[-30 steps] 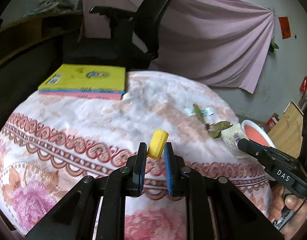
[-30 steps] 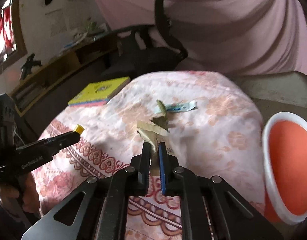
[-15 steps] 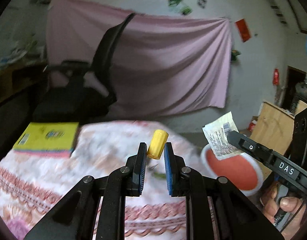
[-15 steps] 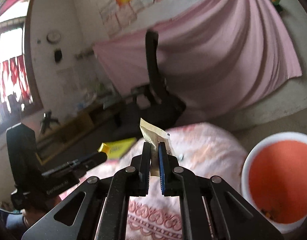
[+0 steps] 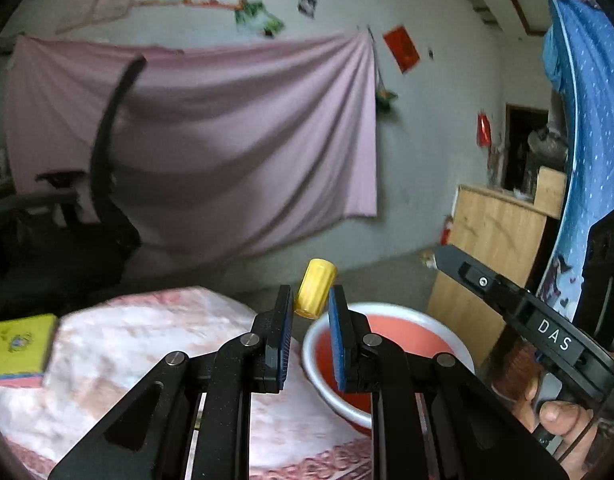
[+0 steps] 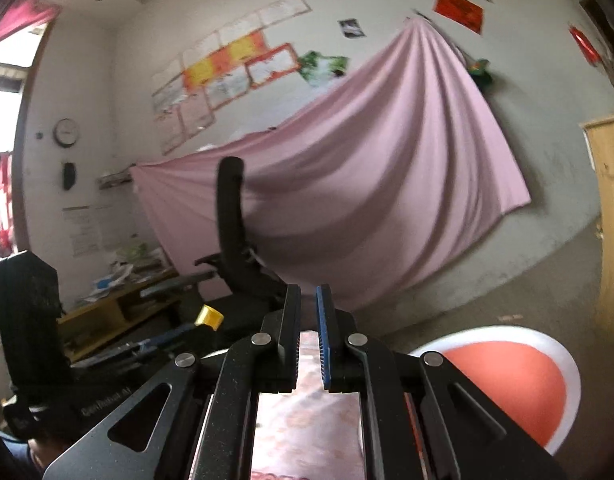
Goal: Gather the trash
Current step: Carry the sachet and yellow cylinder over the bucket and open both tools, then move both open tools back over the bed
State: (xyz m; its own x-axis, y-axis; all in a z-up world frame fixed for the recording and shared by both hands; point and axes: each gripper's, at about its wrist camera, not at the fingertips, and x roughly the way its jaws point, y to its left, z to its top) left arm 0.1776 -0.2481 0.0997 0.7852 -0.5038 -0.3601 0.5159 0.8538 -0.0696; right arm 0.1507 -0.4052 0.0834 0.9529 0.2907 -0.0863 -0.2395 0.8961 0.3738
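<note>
My left gripper (image 5: 310,298) is shut on a small yellow cap (image 5: 315,293) and holds it in the air, just left of the red basin with a white rim (image 5: 459,354). The cap also shows in the right wrist view (image 6: 210,317). My right gripper (image 6: 307,300) is slightly open and holds nothing; the paper wrapper is out of sight. The basin (image 6: 519,384) lies low to its right. The right gripper's finger also shows in the left wrist view (image 5: 507,292), beside the basin.
The table with a pink floral cloth (image 5: 147,344) is below, with a yellow book (image 5: 17,342) at its left. A black office chair (image 6: 243,256) stands behind it before a pink curtain (image 5: 247,152). A wooden board (image 5: 495,248) leans at right.
Both grippers have lifted from the table and swung right toward the basin. The right gripper has opened and the paper wrapper it held is gone. The left still holds the yellow cap.
</note>
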